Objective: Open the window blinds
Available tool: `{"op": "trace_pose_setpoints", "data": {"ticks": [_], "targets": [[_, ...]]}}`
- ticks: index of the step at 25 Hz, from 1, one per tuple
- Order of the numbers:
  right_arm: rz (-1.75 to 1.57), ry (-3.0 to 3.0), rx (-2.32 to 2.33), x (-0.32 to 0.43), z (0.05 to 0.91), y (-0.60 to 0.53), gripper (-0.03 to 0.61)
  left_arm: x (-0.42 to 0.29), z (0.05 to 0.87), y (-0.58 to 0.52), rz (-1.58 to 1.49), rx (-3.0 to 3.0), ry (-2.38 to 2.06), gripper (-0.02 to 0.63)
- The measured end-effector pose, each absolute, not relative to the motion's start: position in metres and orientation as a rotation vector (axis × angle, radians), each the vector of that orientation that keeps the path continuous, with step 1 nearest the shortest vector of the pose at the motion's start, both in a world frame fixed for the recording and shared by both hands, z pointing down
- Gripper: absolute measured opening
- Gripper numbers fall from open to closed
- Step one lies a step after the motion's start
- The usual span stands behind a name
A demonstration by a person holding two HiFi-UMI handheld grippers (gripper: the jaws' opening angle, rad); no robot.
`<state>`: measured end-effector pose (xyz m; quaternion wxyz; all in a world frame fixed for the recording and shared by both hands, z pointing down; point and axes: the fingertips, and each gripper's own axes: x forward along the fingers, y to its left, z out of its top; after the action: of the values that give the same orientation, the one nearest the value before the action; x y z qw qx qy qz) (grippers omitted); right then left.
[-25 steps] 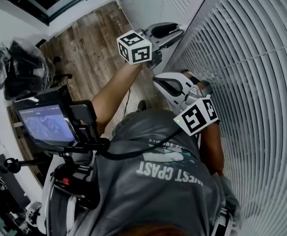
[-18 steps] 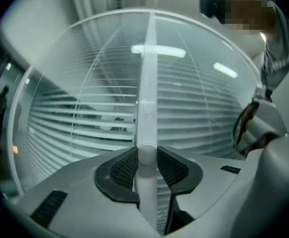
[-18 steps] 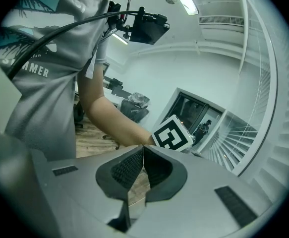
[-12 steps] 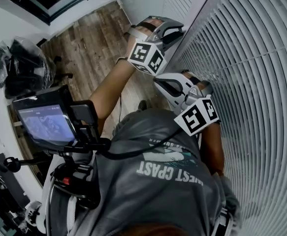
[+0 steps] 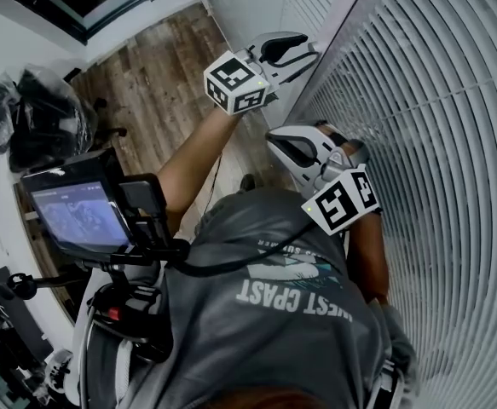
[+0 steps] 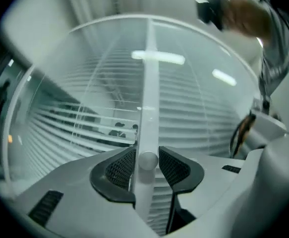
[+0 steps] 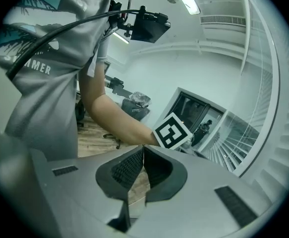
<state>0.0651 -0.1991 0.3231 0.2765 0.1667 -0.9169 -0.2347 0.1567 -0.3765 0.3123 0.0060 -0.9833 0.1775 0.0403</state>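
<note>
White slatted blinds [image 5: 436, 143] fill the right of the head view, their slats nearly closed. My left gripper [image 5: 303, 45] reaches level to their left edge by the window post. In the left gripper view the white tilt wand [image 6: 149, 98] hangs upright between the pads of the left gripper [image 6: 147, 160]. Its jaws have just been opening, and a thin gap shows beside the wand's round knob. My right gripper [image 5: 275, 140] hangs lower, next to the blinds, and is shut on nothing; in its own view the right gripper [image 7: 143, 155] faces the left arm's marker cube [image 7: 172, 131].
A white window post [image 5: 333, 41] separates two blind panels. A screen on a chest rig [image 5: 78, 216] sits at the left. Black bags [image 5: 39, 118] lie on the wooden floor [image 5: 158, 92] beyond it.
The left gripper rolled one way about the wand half a second ago and has since rolled back, its marker cube facing as before. The right gripper has not moved.
</note>
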Motion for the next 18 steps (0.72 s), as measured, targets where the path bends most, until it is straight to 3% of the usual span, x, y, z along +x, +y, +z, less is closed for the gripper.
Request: {"op": "trace_pose_setpoints", "data": {"ticks": [3, 12, 18], "targets": [[-0.627, -2.465, 0.441, 0.064, 0.324, -0.198, 0.005, 0.153, 0.313, -0.381, 0.371, -3.329, 0.549, 0.147], [-0.627, -2.469, 0.442, 0.063, 0.324, -0.199, 0.005, 0.162, 0.319, -0.383, 0.300, -3.424, 0.552, 0.127], [-0.629, -2.472, 0.447, 0.062, 0.324, -0.199, 0.005, 0.167, 0.318, -0.374, -0.189, -2.851, 0.580, 0.126]]}}
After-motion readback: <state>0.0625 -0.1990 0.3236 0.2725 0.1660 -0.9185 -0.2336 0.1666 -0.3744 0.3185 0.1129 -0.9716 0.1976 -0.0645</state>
